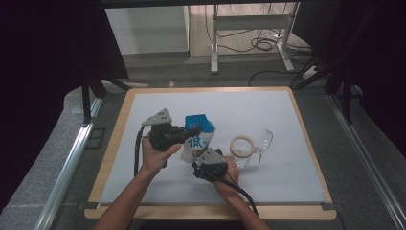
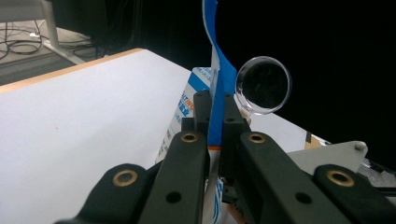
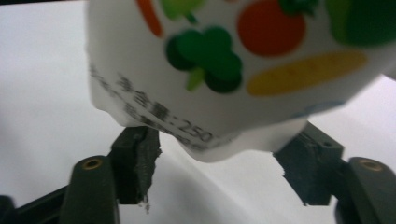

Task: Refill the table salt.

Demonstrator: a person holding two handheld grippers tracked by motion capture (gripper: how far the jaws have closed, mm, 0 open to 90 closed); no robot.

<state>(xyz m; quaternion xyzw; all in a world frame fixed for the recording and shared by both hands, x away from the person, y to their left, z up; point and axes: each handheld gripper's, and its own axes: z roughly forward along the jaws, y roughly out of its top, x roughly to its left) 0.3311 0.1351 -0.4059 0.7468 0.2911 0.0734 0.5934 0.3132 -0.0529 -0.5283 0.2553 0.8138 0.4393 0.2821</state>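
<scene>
Two claws work one carton [image 1: 197,139] near the middle of the white surface [image 1: 143,103]. The carton is a small blue-and-white milk pack, lifted and tilted between the hands.

Left claw [image 1: 191,131]: pressed together on the carton's flat blue top seam. In the left gripper view the seam [image 2: 215,93] runs up between the two black jaws, pinched thin. Grey plate sits on top of this claw in the high view.

Right claw [image 1: 200,163]: at the carton's lower end, coming in from the near side. In the right gripper view the jaws stand apart on either side of the carton's bottom corner [image 3: 219,84]; the left pad [image 3: 137,158] meets the pack's edge, the right pad [image 3: 308,163] sits just under it. Cannot tell whether they press. That face of the carton shows printed vegetables and dark lettering, blurred.

Glass [image 1: 261,143]: clear, stemmed, lying on its side to the right of the carton. Its round mouth shows past the seam in the left gripper view [image 2: 264,85].

Tape ring [image 1: 242,145]: pale, flat on the surface, just beside the glass, between it and the right hand [image 1: 229,172].
</scene>
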